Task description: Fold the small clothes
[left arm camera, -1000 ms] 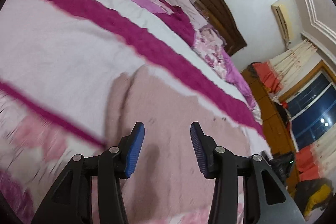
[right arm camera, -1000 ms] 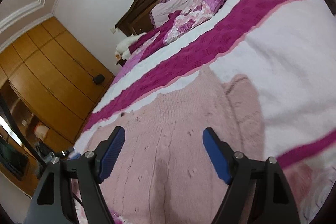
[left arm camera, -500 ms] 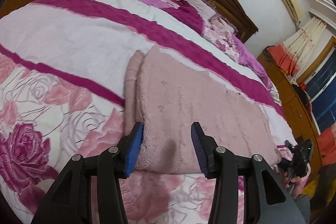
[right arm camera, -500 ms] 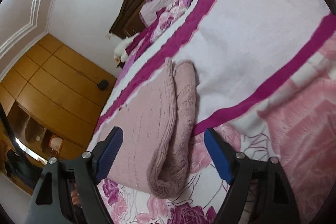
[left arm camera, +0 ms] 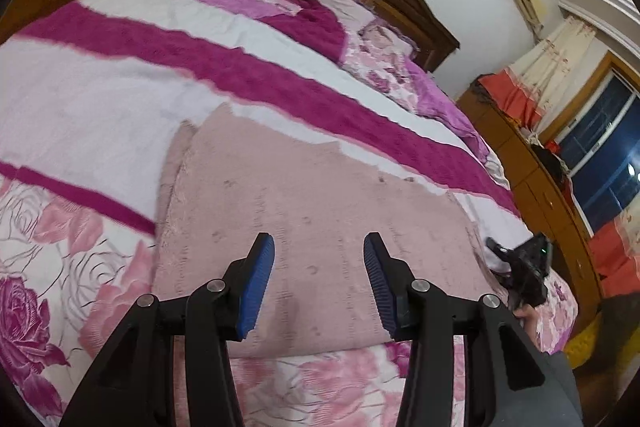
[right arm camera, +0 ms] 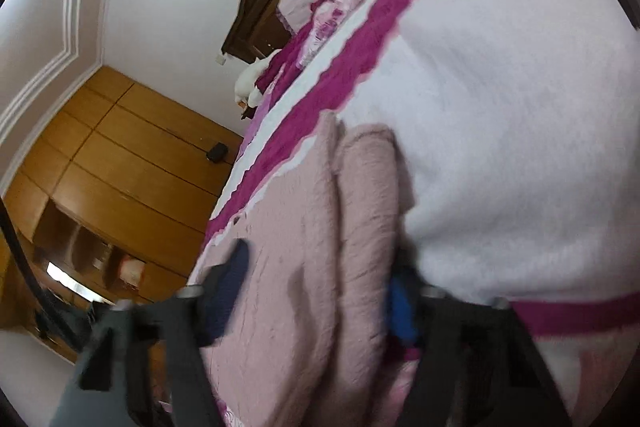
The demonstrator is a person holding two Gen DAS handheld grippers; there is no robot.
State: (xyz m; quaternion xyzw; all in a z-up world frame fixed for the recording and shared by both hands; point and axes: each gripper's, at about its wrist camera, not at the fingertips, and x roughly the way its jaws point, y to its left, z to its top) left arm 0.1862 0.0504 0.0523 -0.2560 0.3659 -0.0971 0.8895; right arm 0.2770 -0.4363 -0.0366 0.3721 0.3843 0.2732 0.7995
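Now closing right gripper [right arm camera: 316, 303] around pink sweater [right arm camera: 320, 267] side fold, dropped from hovering. Left gripper [left arm camera: 318, 283] parted, empty above sweater. Next fold starting.

pink knit sweater [left arm camera: 320, 211] lies flat on bed [left arm camera: 100, 99], folded into a rough rectangle w/ a sleeve tucked along one side edge [right arm camera: 368, 195]. near edge sits on bed's floral part, far edge reaches the wide magenta stripe. fuzzy texture, faint small dots in knit.
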